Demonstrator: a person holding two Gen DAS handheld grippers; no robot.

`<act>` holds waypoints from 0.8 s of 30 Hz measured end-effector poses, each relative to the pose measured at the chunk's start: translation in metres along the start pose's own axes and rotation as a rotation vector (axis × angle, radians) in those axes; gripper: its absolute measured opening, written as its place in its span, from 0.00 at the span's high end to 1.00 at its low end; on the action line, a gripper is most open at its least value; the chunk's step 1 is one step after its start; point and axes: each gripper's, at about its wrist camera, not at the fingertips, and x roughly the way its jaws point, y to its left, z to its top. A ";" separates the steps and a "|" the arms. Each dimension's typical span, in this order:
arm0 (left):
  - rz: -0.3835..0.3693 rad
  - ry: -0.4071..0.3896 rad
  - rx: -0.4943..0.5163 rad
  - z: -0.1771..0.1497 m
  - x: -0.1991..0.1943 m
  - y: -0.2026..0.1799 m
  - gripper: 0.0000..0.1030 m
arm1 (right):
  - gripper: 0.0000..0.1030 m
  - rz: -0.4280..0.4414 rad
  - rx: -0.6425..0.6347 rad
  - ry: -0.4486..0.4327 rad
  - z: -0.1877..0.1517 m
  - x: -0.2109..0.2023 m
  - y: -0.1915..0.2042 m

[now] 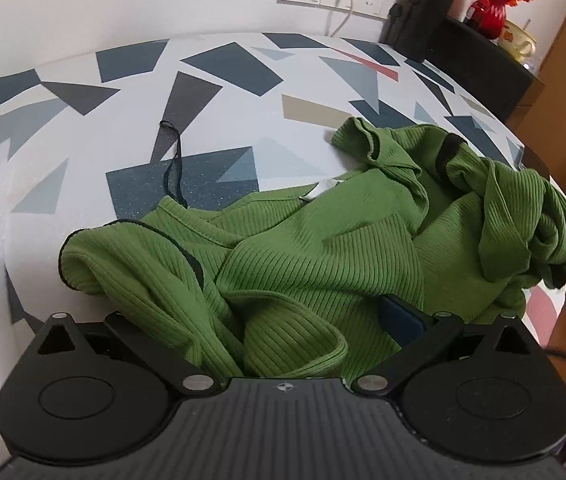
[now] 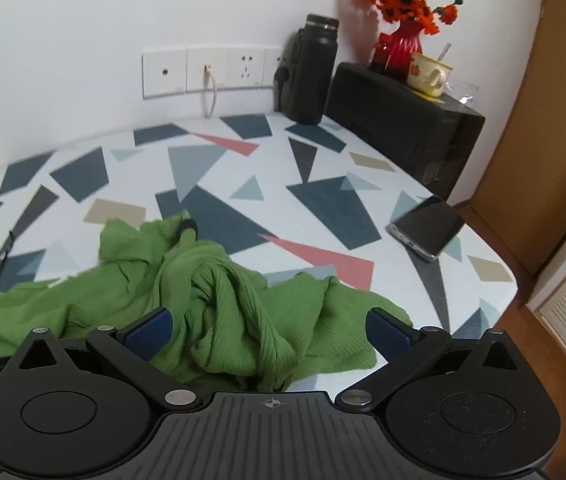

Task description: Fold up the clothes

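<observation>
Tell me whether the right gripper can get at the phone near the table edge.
Probably yes: the right gripper is open, and only bare tablecloth lies before the phone; the green garment bunched between its fingers must be cleared first.

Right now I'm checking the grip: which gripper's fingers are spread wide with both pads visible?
The right gripper: both blue fingers flank the green garment.

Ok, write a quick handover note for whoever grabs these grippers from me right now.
Left gripper: fingers buried in cloth; open or shut can't be told.
Right gripper: open, fingers either side of a bunched ridge.
Green ribbed top: crumpled at the near edge of the patterned table; no fold made yet.
Phone lies near the table's right edge.
Left to do: spread flat, then fold.
</observation>
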 end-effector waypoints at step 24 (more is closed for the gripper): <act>0.016 0.026 -0.074 0.006 0.002 0.001 0.01 | 0.01 0.337 -0.350 0.086 0.108 0.062 0.025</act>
